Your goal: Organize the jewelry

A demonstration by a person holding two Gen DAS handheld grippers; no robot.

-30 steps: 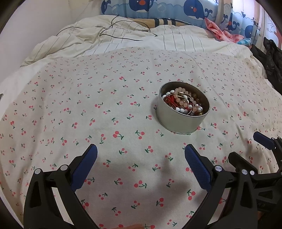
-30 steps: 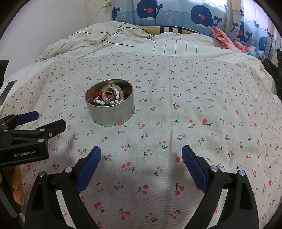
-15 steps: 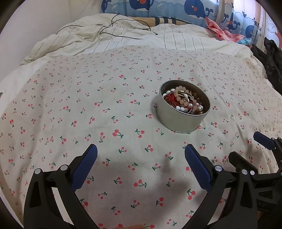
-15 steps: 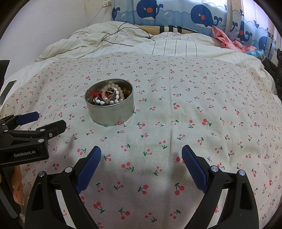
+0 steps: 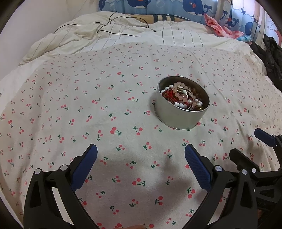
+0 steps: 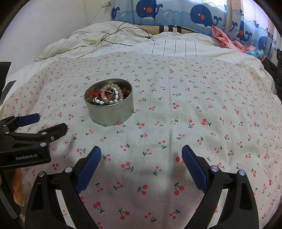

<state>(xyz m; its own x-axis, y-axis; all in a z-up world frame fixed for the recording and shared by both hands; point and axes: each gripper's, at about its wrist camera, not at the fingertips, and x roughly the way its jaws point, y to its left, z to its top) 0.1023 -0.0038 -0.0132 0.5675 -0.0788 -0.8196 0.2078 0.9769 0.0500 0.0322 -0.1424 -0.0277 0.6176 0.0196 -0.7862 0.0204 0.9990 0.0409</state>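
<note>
A round silver tin (image 5: 181,116) stands on a cherry-print cloth (image 5: 88,109). It holds a heap of jewelry (image 5: 183,98): pink and white bead bracelets and a red cord. The tin also shows in the right wrist view (image 6: 110,112), with the jewelry (image 6: 110,96) inside. My left gripper (image 5: 141,155) is open and empty, short of the tin and to its left. My right gripper (image 6: 141,155) is open and empty, short of the tin and to its right. Each gripper shows at the edge of the other's view: the right gripper (image 5: 250,148) and the left gripper (image 6: 47,123).
The cherry cloth (image 6: 193,105) covers a bed. A rumpled striped duvet (image 6: 123,42) with a black cable (image 6: 114,35) lies behind. Whale-print curtains (image 6: 176,14) hang at the back. Pink fabric (image 6: 227,40) and dark clothing (image 5: 267,52) lie at the right.
The left wrist view has tilted down slightly, so the tin sits a little lower in it. Both grippers stay open and the tin has not moved.
</note>
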